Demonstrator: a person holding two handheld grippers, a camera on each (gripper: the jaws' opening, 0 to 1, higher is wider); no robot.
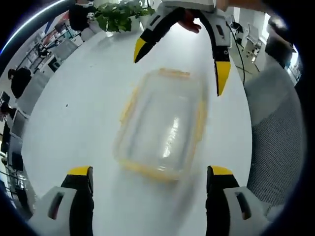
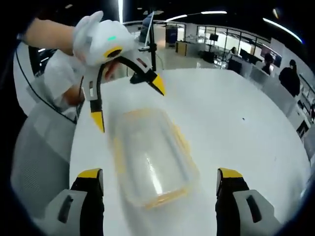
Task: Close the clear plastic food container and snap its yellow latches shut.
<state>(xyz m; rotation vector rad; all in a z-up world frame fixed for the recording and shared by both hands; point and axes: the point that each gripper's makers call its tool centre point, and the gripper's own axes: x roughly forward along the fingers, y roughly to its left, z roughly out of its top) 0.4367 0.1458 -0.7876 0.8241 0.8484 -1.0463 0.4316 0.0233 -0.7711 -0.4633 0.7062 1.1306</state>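
A clear plastic food container [image 1: 160, 125] with yellow latches along its rim lies on the white table [image 1: 88, 88], blurred by motion. I cannot tell whether its latches are snapped. My left gripper [image 1: 149, 172] stands open at the container's near end, jaws wider than the box. Beyond the far end my right gripper [image 1: 181, 66] hangs open, its yellow tips pointing down at the container. In the right gripper view the container [image 2: 152, 157] lies between my open right gripper [image 2: 160, 173] and the open left gripper [image 2: 128, 103], which a gloved hand [image 2: 101, 37] holds.
A potted plant [image 1: 120, 14] stands at the table's far edge. A grey mesh chair [image 1: 275, 132] sits beside the table, seen also as the chair [image 2: 39, 157] in the right gripper view. Desks and people fill the office behind. Bare table [image 2: 236, 118] spreads to one side.
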